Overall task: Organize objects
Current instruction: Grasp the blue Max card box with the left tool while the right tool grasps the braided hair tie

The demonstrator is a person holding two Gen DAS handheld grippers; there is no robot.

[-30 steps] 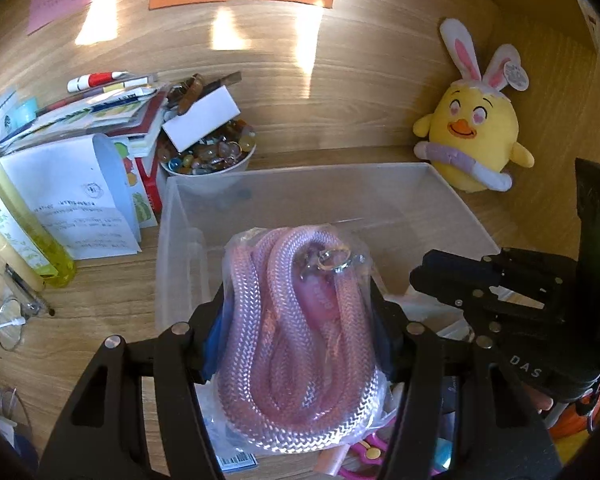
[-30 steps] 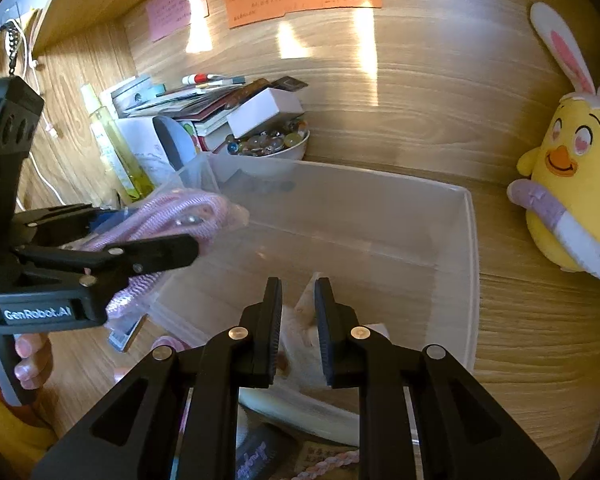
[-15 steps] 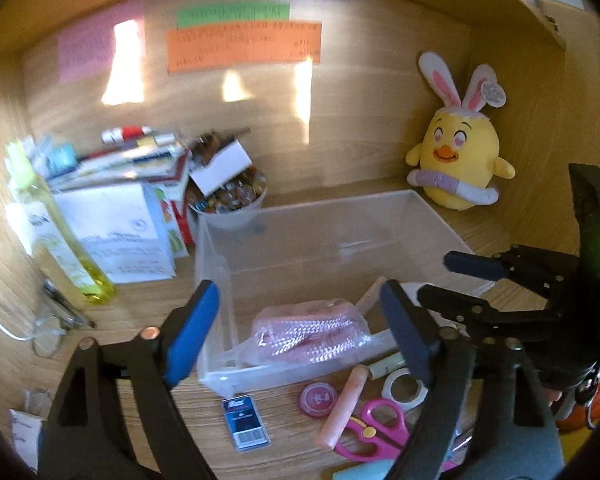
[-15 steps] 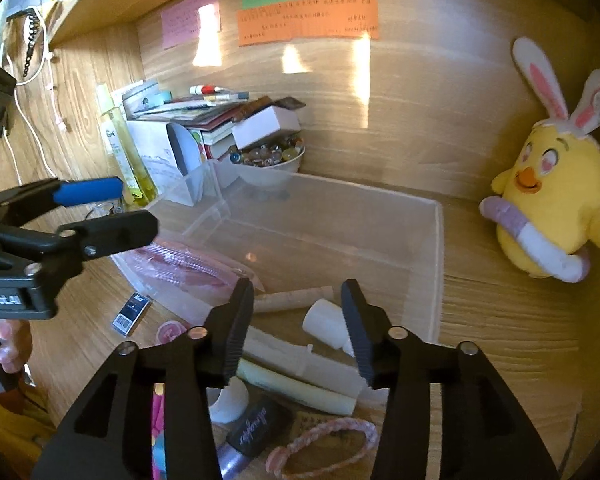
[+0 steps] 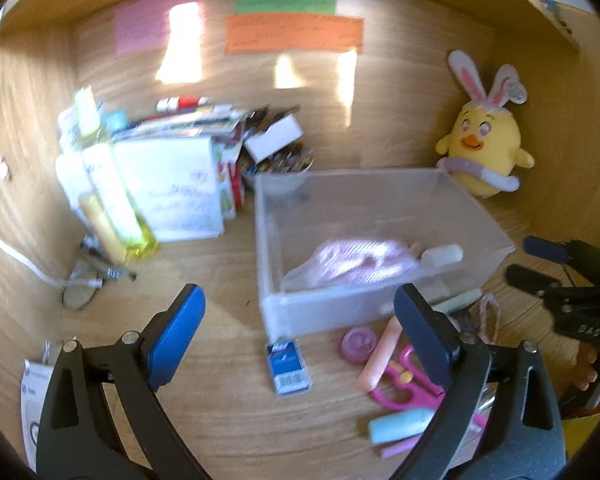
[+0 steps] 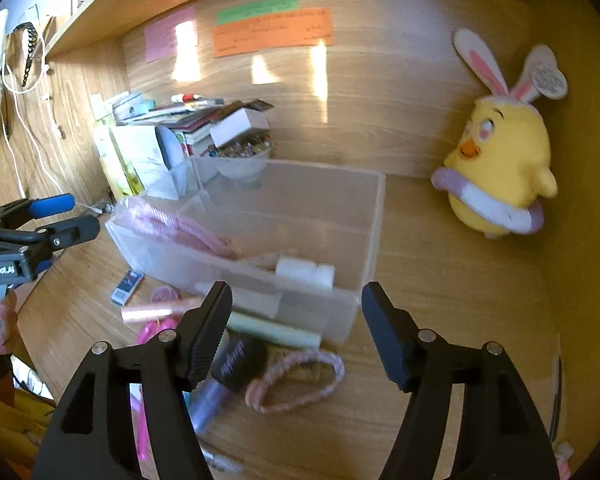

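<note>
Clear plastic bin [image 5: 384,240] sits mid-desk, holding a bagged pink rope [image 5: 360,262] and a white roll [image 5: 442,255]. Both grippers are released, jaws opening with nothing between them: left gripper [image 5: 300,336] near the bin's front left corner, right gripper [image 6: 296,332] above the clutter at its near wall. Loose items crowd close together there: pink scissors [image 5: 404,384], a blue box [image 5: 288,366], a braided loop [image 6: 296,380]. Risk, as a judgement: a wide grab could catch two things or nudge the light bin.
</note>
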